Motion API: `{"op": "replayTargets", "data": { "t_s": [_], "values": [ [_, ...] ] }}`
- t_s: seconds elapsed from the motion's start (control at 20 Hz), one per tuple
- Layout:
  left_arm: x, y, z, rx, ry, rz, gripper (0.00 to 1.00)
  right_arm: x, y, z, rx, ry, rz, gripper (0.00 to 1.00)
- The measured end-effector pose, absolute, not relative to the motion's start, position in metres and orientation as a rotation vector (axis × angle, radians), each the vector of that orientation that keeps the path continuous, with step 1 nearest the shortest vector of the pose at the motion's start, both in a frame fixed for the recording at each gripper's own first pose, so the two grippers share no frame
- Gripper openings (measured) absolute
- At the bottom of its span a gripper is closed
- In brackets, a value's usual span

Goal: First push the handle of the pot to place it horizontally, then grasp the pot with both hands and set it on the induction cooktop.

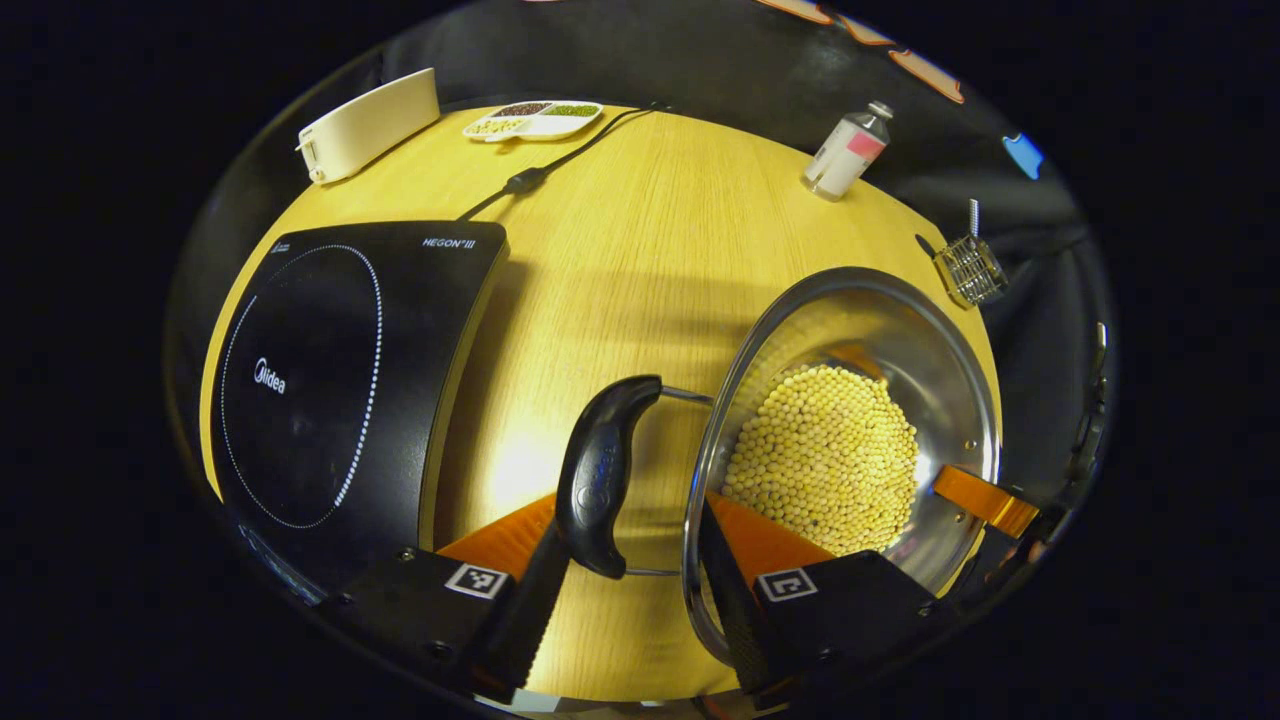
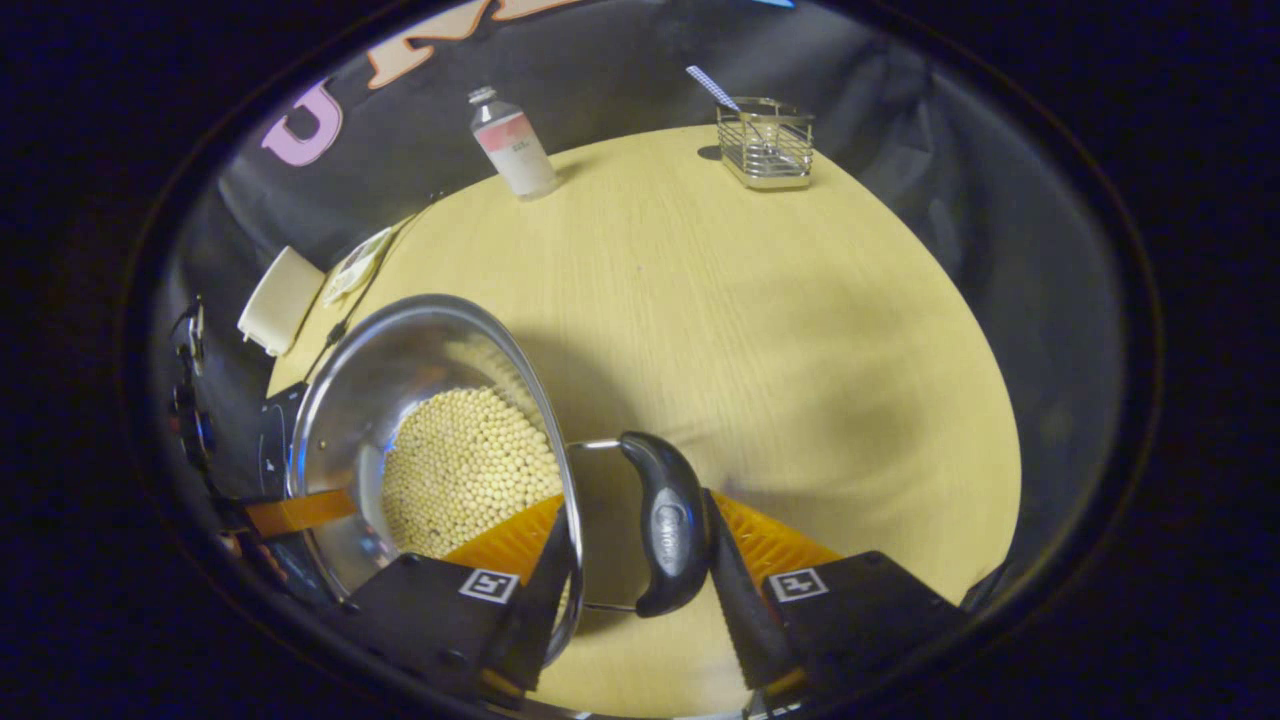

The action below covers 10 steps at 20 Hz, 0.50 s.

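Left tool [image 1: 625,610]: we see it open wide, one finger under the near black handle [image 1: 600,475], the other reaching inside the rim; no squeeze visible.
Right tool [image 2: 635,615]: we have it open too, straddling the far handle [image 2: 668,520] and the rim.
Pot [image 1: 900,330]: steel, full of pale beans [image 1: 825,460], sits on the surface [image 1: 620,260] between both tools.
Induction cooktop [image 1: 340,380]: left of our left tool, apart from the pot.

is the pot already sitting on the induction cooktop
Apart. The left gripper view shows bare table between the pot and the induction cooktop.
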State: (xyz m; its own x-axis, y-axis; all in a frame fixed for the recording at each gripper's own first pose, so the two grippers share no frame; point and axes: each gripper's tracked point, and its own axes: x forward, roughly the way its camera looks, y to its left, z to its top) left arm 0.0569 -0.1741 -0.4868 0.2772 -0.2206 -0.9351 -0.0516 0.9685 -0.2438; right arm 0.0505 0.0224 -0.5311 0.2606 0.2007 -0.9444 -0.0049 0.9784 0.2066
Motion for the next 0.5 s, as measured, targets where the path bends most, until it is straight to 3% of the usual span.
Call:
{"op": "replayTargets", "data": {
  "t_s": [0.15, 0.2, 0.25, 0.3, 0.5],
  "values": [
    [0.0585, -0.1771, -0.4858, -0.277, 1.277, -0.113, 0.63, 0.0502, 0.0222, -0.5255, 0.176, 1.303, 0.154, 0.6],
    [0.0574, -0.1784, -0.4857, -0.298, 1.271, -0.113, 0.63, 0.0506, 0.023, -0.5259, 0.188, 1.301, 0.155, 0.58],
    [0.0566, -0.1792, -0.4853, -0.323, 1.265, -0.112, 0.57, 0.0507, 0.022, -0.5214, 0.198, 1.303, 0.152, 0.62],
    [0.0565, -0.1799, -0.484, -0.339, 1.258, -0.106, 0.55, 0.0483, 0.0223, -0.5261, 0.198, 1.305, 0.16, 0.53],
    [0.0542, -0.1814, -0.4809, -0.311, 1.233, -0.111, 0.5, 0.0485, 0.0213, -0.5186, 0.191, 1.273, 0.175, 0.53]
  ]
}}
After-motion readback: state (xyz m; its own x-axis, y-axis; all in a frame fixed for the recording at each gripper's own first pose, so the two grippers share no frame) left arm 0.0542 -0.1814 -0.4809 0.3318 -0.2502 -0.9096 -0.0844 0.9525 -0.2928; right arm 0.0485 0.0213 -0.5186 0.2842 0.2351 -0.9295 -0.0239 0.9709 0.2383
